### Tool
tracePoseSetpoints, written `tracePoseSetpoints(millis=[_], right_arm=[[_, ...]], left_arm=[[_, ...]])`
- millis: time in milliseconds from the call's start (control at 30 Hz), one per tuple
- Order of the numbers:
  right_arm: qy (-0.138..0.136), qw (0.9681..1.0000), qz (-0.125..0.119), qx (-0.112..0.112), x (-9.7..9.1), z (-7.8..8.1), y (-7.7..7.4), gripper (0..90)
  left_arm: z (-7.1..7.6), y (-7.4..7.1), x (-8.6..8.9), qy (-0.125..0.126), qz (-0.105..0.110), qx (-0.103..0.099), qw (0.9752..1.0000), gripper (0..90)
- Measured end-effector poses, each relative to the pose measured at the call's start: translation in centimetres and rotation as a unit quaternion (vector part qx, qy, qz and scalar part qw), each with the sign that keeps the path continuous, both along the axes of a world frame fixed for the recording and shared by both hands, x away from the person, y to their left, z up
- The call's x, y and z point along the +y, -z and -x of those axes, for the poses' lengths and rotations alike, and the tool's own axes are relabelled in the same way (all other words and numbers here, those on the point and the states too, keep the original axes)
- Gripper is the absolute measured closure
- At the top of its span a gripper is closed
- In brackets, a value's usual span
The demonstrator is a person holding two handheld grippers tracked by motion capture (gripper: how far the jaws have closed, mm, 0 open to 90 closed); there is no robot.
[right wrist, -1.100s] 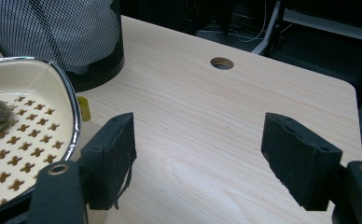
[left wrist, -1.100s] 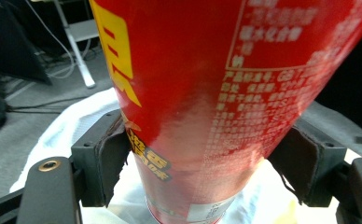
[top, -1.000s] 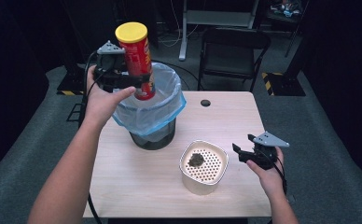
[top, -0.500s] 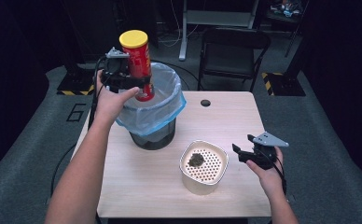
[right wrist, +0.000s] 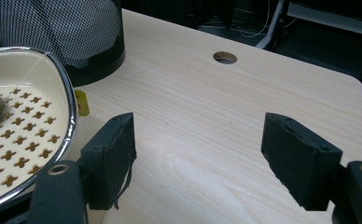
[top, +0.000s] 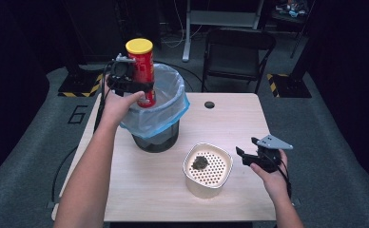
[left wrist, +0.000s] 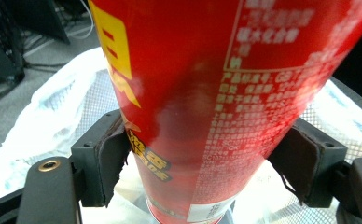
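Note:
A tall red snack can (top: 142,71) with a yellow lid stands nearly upright above the left rim of a black mesh bin (top: 156,111) lined with a pale blue bag. My left gripper (top: 134,88) is shut on the can's lower half. In the left gripper view the red can (left wrist: 202,93) sits between both jaws, with the white bag (left wrist: 53,112) below it. My right gripper (top: 242,154) hovers open just right of a cream perforated container (top: 207,170) that holds a dark clump (top: 199,163). In the right gripper view the container's rim (right wrist: 67,116) lies at the left.
The wooden table (top: 230,118) has a round cable hole (top: 209,104) behind the container. A black folding chair (top: 237,50) stands beyond the table's far edge. A small yellow piece (right wrist: 81,102) lies by the container, near the bin's base (right wrist: 95,60).
My left gripper has swung the can from a slant to nearly upright and drawn it slightly left, toward the bin's left rim. The right gripper has stayed still.

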State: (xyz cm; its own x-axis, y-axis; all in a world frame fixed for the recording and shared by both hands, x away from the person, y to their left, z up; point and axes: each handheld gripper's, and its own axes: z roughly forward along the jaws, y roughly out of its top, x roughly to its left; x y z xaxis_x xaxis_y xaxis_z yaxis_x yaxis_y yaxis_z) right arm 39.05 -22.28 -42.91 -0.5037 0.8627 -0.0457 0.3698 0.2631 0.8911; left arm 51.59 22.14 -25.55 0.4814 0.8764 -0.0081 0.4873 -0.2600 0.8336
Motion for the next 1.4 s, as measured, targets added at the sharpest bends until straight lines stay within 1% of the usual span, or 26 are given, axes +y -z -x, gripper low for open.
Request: tracePoseSetpoints(millis=[100,133,200,267,367,400,433,467,500,533,700,733,833,900,967,1000,1033,1067,1100,1167,1200,1233,1267,1300,1333,1400], right_arm=[[-0.002,1.0,0.001,-0.001,0.0,0.0,0.0,25.8],[-0.002,1.0,0.001,-0.001,0.0,0.0,0.0,25.8],[-0.002,1.0,0.001,-0.001,0.0,0.0,0.0,25.8],[-0.004,1.0,0.004,0.0,0.0,0.0,0.0,25.8],[-0.001,1.0,0.002,0.001,0.1,0.0,0.1,25.8],[-0.001,1.0,0.003,0.001,0.1,0.0,0.1,25.8],[-0.002,1.0,0.003,0.001,0.2,0.0,0.1,25.8],[-0.002,1.0,0.002,0.0,0.2,0.0,0.1,25.8],[-0.002,1.0,0.002,0.0,0.2,0.0,0.1,25.8],[-0.002,1.0,0.003,0.001,0.2,0.0,0.1,25.8],[-0.003,1.0,0.003,0.002,0.2,0.0,0.1,25.8],[-0.003,1.0,0.003,0.001,0.2,0.0,0.1,25.8],[-0.004,1.0,0.003,-0.001,0.2,0.0,0.0,25.8],[-0.004,1.0,0.005,0.0,0.1,0.0,0.0,25.8],[-0.001,1.0,0.004,0.0,0.0,0.0,0.0,25.8],[-0.001,1.0,0.005,-0.001,0.0,0.0,0.0,25.8],[-0.001,1.0,0.005,-0.001,0.0,0.0,0.0,25.8],[0.0,1.0,0.003,-0.001,0.0,0.0,0.0,25.8],[0.0,1.0,0.003,-0.001,0.0,0.0,0.0,25.8],[0.0,1.0,0.002,-0.002,0.0,0.0,-0.1,25.8],[-0.001,1.0,0.003,-0.002,-0.1,0.0,-0.1,25.8],[-0.001,1.0,0.003,-0.002,-0.1,0.0,-0.1,25.8],[0.0,1.0,0.003,-0.002,-0.1,0.0,-0.1,25.8],[0.0,1.0,0.003,-0.002,-0.1,0.0,-0.1,25.8],[0.002,1.0,0.002,-0.002,0.0,0.0,0.0,25.8],[0.001,1.0,0.002,-0.001,0.0,0.0,0.0,25.8]], left_arm=[[-0.3,0.3,-0.1,-0.002,-0.005,0.01,0.9999,23.9],[-0.4,0.5,-0.1,0.002,-0.018,0.018,0.9997,23.9],[-0.6,0.7,0.0,0.006,-0.02,0.034,0.9992,23.9],[-0.8,1.0,0.2,0.0,-0.019,0.051,0.9985,23.8],[-1.0,1.4,0.4,-0.013,-0.03,0.066,0.9973,23.5],[-1.0,1.4,0.5,-0.019,-0.031,0.059,0.9976,22.8],[-1.0,1.4,0.5,-0.019,-0.031,0.059,0.9976,21.0],[-0.9,1.4,0.8,-0.021,-0.02,0.058,0.9979,18.6],[-0.9,1.4,0.8,-0.021,-0.02,0.058,0.9979,15.9],[-0.8,1.3,1.2,-0.023,-0.009,0.06,0.9979,15.4],[-0.5,1.3,1.7,-0.025,0.002,0.055,0.9982,16.1],[-0.2,1.1,2.0,-0.016,-0.001,0.054,0.9984,16.3],[0.1,0.9,2.2,-0.009,0.001,0.053,0.9985,18.0],[0.9,0.4,2.7,0.001,0.003,0.044,0.999,20.2],[1.2,0.2,2.8,0.003,0.006,0.043,0.9991,22.1],[2.0,-0.2,3.1,0.014,0.016,0.036,0.9991,23.5],[2.0,-0.2,3.1,0.014,0.016,0.036,0.9991,25.1],[2.9,-0.6,3.5,0.025,0.019,0.031,0.999,27.1],[2.9,-0.6,3.5,0.025,0.019,0.031,0.999,27.6],[3.9,-0.7,3.7,0.026,0.024,0.021,0.9991,28.3],[5.0,-0.8,4.1,0.033,0.031,0.018,0.9988,29.1],[5.0,-0.8,4.1,0.033,0.031,0.018,0.9988,29.5],[5.9,-0.8,4.5,0.042,0.036,0.016,0.9983,30.5],[6.5,-0.8,4.7,0.047,0.04,0.012,0.998,31.4],[6.5,-0.8,4.7,0.047,0.04,0.012,0.998,31.8],[7.7,-0.7,5.2,0.054,0.046,0.008,0.9974,32.9]])
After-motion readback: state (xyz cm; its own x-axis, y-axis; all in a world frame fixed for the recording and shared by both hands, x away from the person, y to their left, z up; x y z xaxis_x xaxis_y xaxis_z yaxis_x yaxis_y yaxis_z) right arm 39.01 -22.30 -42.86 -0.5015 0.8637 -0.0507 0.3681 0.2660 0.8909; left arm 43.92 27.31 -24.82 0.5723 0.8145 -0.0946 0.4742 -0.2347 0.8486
